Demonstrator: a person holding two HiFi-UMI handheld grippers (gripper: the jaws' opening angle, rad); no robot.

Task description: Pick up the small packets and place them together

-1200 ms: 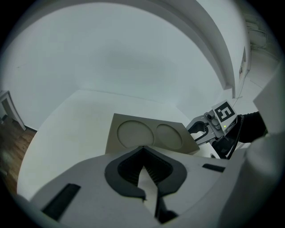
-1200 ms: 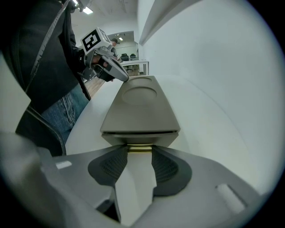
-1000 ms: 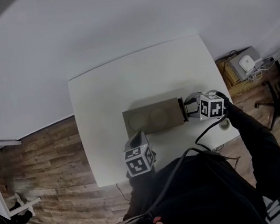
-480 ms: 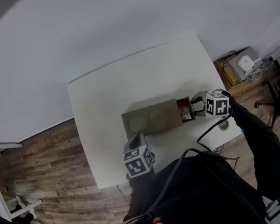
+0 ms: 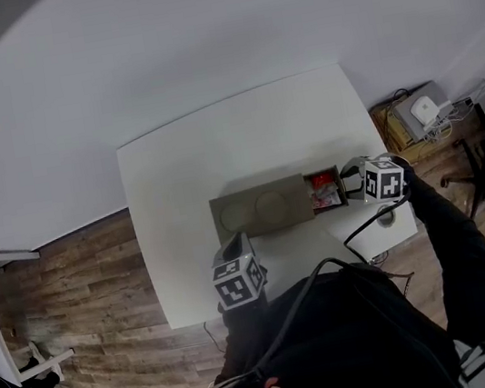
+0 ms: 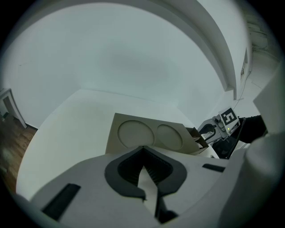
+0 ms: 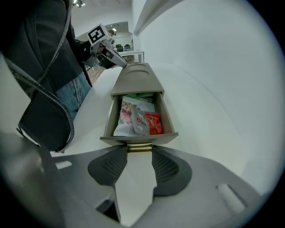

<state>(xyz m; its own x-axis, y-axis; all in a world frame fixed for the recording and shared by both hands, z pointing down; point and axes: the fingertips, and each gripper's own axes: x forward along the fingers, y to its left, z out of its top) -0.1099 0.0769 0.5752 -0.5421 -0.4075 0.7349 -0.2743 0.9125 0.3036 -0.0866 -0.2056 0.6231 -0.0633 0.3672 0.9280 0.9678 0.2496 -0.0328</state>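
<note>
While right hand-held gripper (image 7: 139, 154) clamps drawer handle (image 7: 139, 147) | left hand-held gripper (image 6: 143, 149) closed, empty | table (image 5: 217, 151) edge near.

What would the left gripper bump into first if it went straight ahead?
Probably the tan box with two round circles on top; the left gripper aims at its near edge.

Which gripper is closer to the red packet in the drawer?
Right. The right gripper grips the drawer handle, just in front of the red packet; the left gripper is off by the other end of the box.

Tongs (image 7: 139, 152) on handle (image 7: 140, 147) of open drawer (image 7: 110, 119)
</note>
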